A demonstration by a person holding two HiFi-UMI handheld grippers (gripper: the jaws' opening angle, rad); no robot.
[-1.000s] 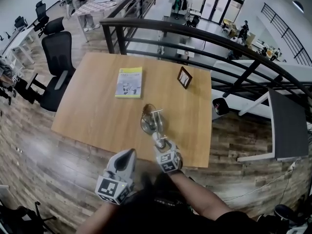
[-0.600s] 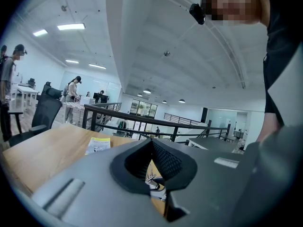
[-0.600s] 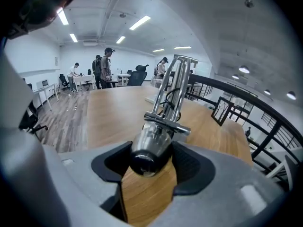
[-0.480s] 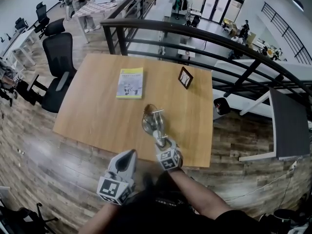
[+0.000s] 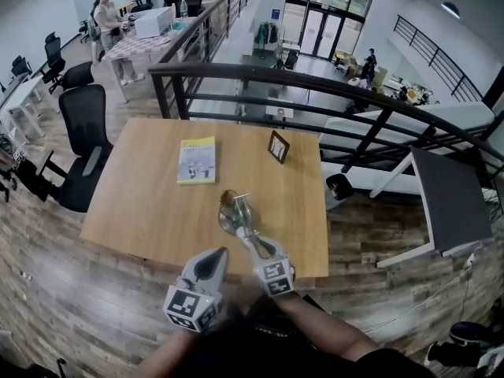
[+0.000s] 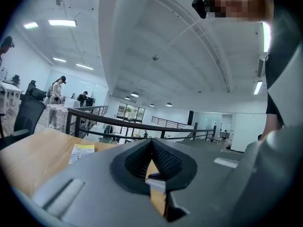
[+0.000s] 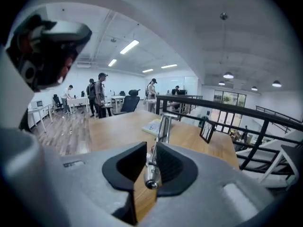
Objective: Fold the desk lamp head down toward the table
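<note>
**Lamp head gripped by the right tool**

The silver metal desk lamp (image 5: pixel 239 213) is set on the light wooden table (image 5: pixel 142 203), near its front edge, with its slim head stretched toward the person. The end of that head is clamped between the pads of the right tool (image 5: pixel 260 248), whose jaws have just been closing to a narrow gap. The left tool (image 5: pixel 216 254) is held just beside it at the table's front edge, its jaws together and empty. A yellow booklet (image 5: pixel 197 160) and a small dark-framed picture (image 5: pixel 278 146) are seen farther back, apart from the lamp.
</note>
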